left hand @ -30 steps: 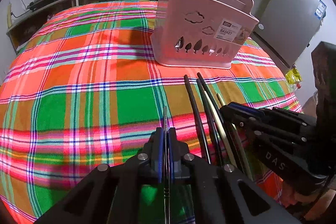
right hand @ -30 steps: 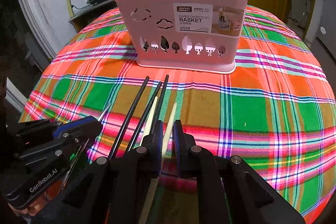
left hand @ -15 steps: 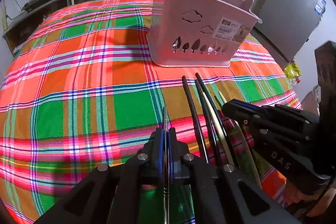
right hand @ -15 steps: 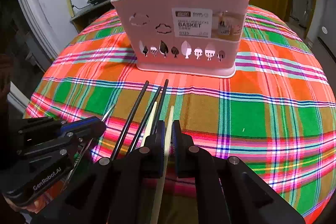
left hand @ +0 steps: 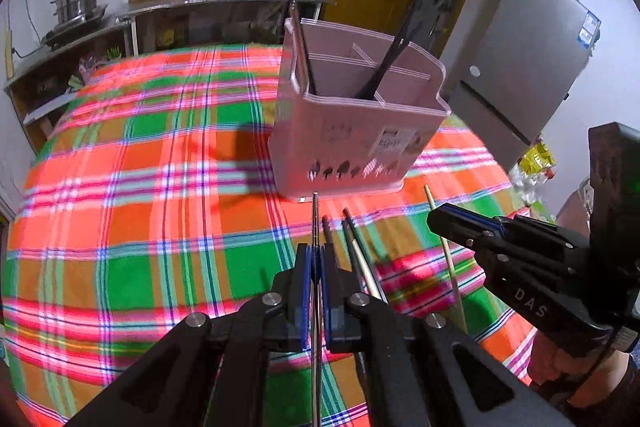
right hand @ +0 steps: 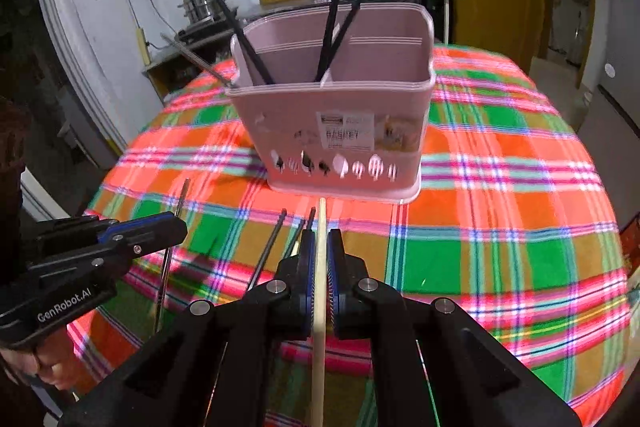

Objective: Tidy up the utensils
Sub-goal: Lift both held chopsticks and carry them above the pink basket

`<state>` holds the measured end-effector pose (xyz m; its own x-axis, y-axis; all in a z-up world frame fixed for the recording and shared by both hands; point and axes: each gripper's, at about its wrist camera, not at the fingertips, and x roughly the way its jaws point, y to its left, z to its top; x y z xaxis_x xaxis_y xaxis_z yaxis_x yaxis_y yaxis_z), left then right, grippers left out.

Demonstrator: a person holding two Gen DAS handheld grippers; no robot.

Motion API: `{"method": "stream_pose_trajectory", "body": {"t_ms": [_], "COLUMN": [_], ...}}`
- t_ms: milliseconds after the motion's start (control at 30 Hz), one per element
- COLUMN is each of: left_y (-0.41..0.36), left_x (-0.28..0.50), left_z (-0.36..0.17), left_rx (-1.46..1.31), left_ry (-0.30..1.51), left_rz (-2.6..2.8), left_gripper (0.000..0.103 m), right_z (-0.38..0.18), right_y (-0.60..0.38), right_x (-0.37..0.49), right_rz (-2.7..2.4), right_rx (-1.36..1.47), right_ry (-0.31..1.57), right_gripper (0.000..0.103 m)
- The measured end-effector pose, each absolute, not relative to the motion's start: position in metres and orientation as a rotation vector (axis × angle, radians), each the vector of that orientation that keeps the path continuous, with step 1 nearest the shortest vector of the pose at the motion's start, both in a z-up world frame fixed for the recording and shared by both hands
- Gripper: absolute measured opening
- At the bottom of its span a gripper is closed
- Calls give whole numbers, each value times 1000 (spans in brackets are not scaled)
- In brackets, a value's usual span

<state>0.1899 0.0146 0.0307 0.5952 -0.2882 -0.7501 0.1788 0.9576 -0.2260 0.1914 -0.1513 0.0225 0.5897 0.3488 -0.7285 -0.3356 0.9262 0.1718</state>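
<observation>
Facing: pink basket (left hand: 352, 131) ahead of your jaws, on plaid tablecloth (left hand: 140, 219).
Left gripper (left hand: 316, 259): clenched on metal chopstick (left hand: 315, 223).
Right gripper (right hand: 319, 259): clenched on wooden chopstick (right hand: 320, 227).
Room: kitchen counter (left hand: 192, 3) beyond.

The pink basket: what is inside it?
Dark chopsticks and a metal one lean out of the pink basket. Its walls hide their lower ends and the floor.

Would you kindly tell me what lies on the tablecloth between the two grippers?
Loose chopsticks: dark chopsticks and a pale one lie on the plaid tablecloth between the left gripper and the right gripper; both wrist views show it.
</observation>
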Motion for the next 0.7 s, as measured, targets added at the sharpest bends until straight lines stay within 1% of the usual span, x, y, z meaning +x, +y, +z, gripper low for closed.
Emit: {"method": "stream_pose_trajectory", "body": {"t_ms": [367, 533, 700], "left_y": [17, 17, 18], "left_x": [187, 183, 177], "left_z": [80, 91, 89], "left_rx": [-111, -108, -109], "left_ry": [791, 767, 773], "left_rz": [-288, -288, -286], "left_gripper": [4, 4, 4], "right_z": [76, 94, 102], "right_y": [-161, -165, -168], "right_x": [183, 177, 168], "right_rz": [400, 400, 407], "right_rx": [34, 41, 45], "right_ry": [718, 666, 638], "right_gripper": [6, 6, 6]}}
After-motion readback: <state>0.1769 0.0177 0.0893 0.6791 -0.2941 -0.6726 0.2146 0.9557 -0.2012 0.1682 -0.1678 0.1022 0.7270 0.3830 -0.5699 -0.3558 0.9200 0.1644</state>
